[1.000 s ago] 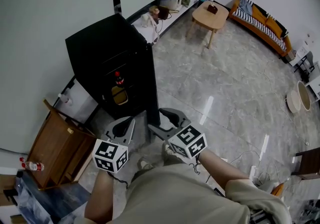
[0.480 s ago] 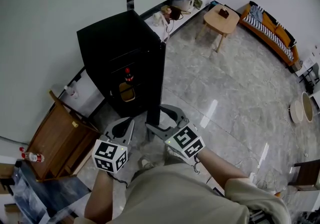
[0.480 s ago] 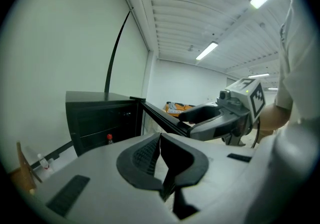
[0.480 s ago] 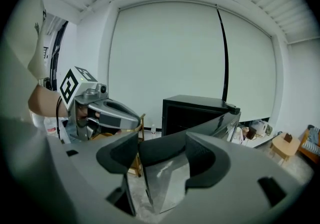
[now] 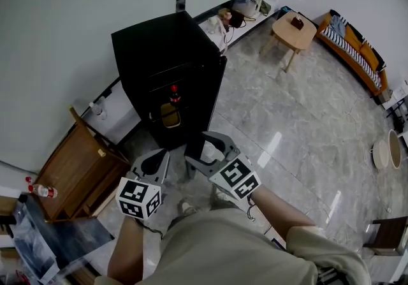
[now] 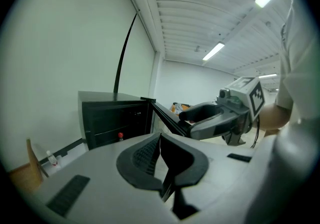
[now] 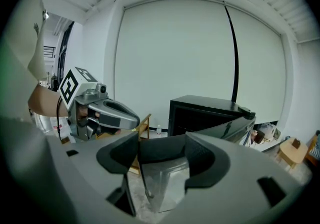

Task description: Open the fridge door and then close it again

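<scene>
The room has a grey marble floor (image 5: 306,105) and a white wall (image 5: 64,35). A black fridge (image 5: 159,48) stands against the wall at upper centre. Its door (image 5: 213,92) is swung open toward lower centre, showing dark shelves. The right hand-held gripper (image 5: 199,150) is spread wide, with the door's free edge between its jaws. The left hand-held gripper (image 5: 159,159), just left of it, is closed and empty. A red-capped bottle (image 5: 173,94) stands inside.
</scene>
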Demonstrator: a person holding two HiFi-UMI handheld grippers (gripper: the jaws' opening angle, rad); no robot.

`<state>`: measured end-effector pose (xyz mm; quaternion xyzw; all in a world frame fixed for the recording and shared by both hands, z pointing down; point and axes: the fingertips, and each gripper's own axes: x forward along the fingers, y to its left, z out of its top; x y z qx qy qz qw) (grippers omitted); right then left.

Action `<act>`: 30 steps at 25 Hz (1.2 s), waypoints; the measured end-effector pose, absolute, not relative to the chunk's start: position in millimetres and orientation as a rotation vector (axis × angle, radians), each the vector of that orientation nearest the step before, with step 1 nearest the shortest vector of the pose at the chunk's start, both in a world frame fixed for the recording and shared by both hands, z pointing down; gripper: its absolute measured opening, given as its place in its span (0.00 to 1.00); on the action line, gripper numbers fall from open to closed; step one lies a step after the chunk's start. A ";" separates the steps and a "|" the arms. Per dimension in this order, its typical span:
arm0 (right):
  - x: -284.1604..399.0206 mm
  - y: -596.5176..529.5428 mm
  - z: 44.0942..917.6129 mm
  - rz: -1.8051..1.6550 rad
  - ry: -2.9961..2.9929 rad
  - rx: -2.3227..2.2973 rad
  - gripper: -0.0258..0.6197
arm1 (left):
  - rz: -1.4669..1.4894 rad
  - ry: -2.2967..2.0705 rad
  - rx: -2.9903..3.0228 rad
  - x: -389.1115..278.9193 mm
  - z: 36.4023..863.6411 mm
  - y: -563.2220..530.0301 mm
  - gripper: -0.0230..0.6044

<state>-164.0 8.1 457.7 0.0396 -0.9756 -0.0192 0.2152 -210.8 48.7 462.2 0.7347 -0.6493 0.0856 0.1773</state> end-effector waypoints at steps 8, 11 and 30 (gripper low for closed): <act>-192.3 12.1 458.1 -0.058 -2.705 0.041 0.45 | 0.222 -1.895 2.030 -234.3 460.5 52.3 0.05; -203.9 14.0 458.4 -0.061 -2.705 0.014 0.45 | 0.214 -1.918 2.010 -244.7 459.3 55.4 0.05; -291.3 4.5 463.7 -0.128 -2.645 -0.062 0.43 | 0.172 -2.055 1.904 -322.3 450.7 58.4 0.05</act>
